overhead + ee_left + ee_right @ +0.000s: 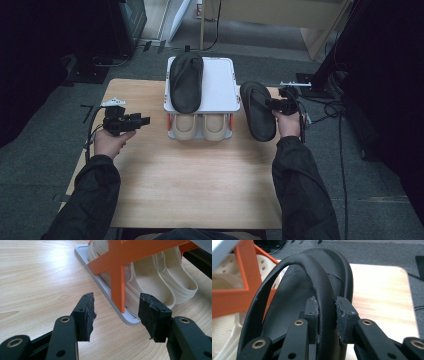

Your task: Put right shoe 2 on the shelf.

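A two-level shoe rack [220, 87] with a white top and orange sides stands at the table's far middle. One black slipper [186, 82] lies on its top shelf. A pair of cream clogs [200, 126] sits on the lower level, also seen as cream clogs [160, 280]. My right gripper [277, 105] is shut on the strap [322, 290] of a second black slipper [257, 111], held off the table to the right of the rack. My left gripper [145, 120] is open with nothing between its jaws, left of the rack, and its fingertips [86, 312] face the rack's orange side [120, 277].
The wooden table [200, 185] has bare room in front of the rack. Grey carpet surrounds it. Cables and a dark stand [325, 85] lie off the right edge. A light wooden cabinet [280, 15] stands behind.
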A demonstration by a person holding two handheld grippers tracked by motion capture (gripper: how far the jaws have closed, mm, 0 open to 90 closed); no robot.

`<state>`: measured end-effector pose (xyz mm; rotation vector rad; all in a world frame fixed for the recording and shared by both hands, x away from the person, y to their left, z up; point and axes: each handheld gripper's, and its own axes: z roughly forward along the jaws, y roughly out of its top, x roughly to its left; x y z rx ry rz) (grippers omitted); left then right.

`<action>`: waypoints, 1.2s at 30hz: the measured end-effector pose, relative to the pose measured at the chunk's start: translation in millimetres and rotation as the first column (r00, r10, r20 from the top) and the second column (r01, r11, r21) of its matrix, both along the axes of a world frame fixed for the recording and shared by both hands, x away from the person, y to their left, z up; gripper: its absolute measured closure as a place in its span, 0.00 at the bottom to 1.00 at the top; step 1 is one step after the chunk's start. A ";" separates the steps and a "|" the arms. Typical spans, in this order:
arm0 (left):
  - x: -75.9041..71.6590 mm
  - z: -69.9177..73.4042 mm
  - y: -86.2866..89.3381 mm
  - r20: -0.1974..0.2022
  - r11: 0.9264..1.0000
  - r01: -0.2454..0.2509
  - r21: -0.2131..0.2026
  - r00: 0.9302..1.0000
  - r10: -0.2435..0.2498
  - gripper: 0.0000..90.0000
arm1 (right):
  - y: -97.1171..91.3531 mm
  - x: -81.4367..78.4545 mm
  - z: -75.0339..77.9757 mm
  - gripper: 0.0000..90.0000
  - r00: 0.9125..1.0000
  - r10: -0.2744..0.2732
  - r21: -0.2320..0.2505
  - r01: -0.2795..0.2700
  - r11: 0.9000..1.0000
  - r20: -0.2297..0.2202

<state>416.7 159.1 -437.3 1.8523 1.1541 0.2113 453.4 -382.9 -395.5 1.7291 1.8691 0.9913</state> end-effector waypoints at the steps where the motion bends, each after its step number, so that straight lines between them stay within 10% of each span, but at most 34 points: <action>1: -0.1 -0.5 -0.7 -0.004 1.000 0.004 0.000 1.000 -0.004 0.52 | 0.6 0.4 4.4 0.81 1.000 -0.003 -0.002 0.003 1.000 0.001; 25: -1.5 -0.2 -2.0 0.006 1.000 0.011 -0.002 1.000 -0.011 0.52 | 30.4 22.1 107.1 0.80 0.998 -0.002 -0.025 0.004 1.000 0.069; 36: -2.3 1.0 -3.6 0.008 1.000 0.022 -0.005 1.000 -0.022 0.52 | 73.9 35.7 118.7 0.80 0.995 0.059 -0.030 -0.057 0.998 0.078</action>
